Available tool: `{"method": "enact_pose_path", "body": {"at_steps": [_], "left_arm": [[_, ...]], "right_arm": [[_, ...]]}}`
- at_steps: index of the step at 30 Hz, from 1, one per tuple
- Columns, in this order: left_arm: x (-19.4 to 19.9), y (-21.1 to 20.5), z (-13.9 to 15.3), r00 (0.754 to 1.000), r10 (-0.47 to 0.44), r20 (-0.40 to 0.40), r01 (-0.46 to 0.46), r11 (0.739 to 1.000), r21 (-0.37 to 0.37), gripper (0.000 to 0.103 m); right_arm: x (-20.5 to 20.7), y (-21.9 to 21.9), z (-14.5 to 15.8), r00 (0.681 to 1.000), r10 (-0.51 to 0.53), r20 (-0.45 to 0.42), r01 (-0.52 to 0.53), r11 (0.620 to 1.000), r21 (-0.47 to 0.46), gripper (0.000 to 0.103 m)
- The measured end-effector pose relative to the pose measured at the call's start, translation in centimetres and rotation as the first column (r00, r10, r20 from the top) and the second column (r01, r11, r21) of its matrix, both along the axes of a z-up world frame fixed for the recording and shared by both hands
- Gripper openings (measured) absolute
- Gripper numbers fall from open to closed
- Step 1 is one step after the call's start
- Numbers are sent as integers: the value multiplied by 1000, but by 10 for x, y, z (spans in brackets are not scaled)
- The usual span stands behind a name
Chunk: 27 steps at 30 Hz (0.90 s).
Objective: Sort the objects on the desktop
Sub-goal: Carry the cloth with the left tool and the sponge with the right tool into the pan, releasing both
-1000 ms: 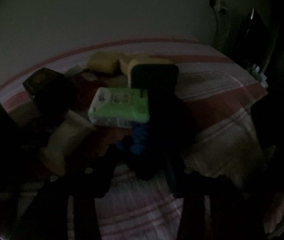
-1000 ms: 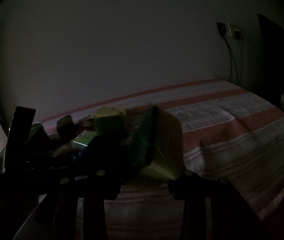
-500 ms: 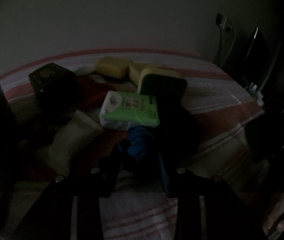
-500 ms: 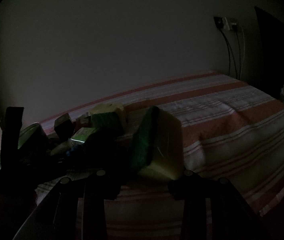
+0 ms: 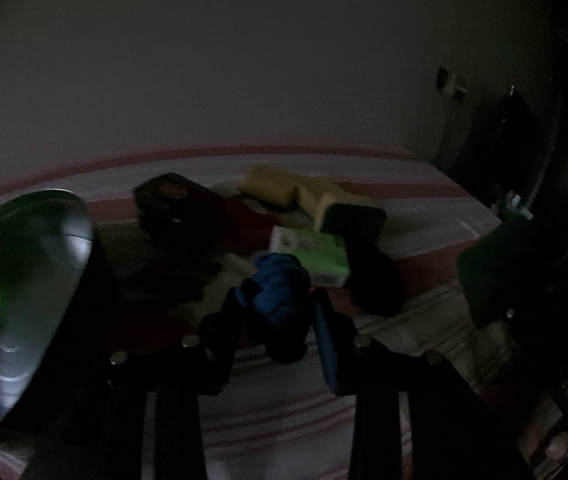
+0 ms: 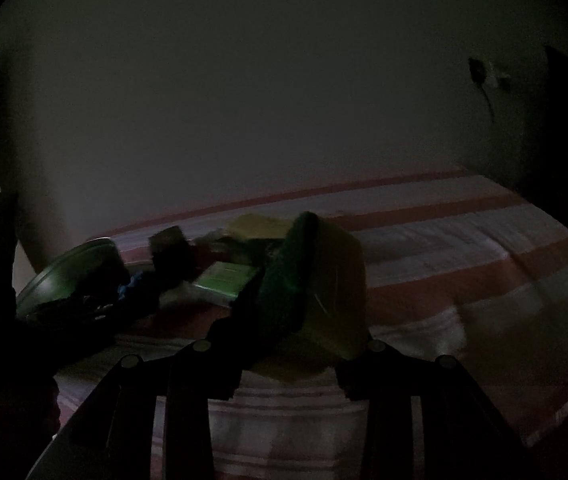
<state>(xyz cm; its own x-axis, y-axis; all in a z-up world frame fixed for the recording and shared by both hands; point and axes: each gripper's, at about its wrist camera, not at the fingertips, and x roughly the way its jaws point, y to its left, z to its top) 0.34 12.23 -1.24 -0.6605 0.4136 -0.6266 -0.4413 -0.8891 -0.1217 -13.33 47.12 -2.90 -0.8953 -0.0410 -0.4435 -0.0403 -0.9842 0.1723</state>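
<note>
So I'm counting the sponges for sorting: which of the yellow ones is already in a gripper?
The green-backed sponge, clamped on edge in the right gripper. The other yellow sponges lie loose on the striped cloth near the wall.

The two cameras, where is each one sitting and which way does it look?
Left wrist view: sits on the left claw, looking along its fingers at the knotted blue cloth bundle it holds, over the striped red-and-white cloth.
Right wrist view: sits on the right claw, gripping the yellow sponge with green scrubbing side.
Both show the light green rectangular packet and the grey wall.
</note>
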Motion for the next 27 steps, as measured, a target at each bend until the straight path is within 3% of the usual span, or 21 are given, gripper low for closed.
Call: {"method": "enact_pose_path", "body": {"at_steps": [16,27], "left_arm": [[10,-75,20,985,156,-71,-154,987,36,34],[8,-139,31,945,314,-90,-308,949,73,34]], "right_arm": [[-12,-81,26,978,205,-32,-203,978,43,39],[-27,-138,48,933,350,-78,-346,936,59,39]]}}
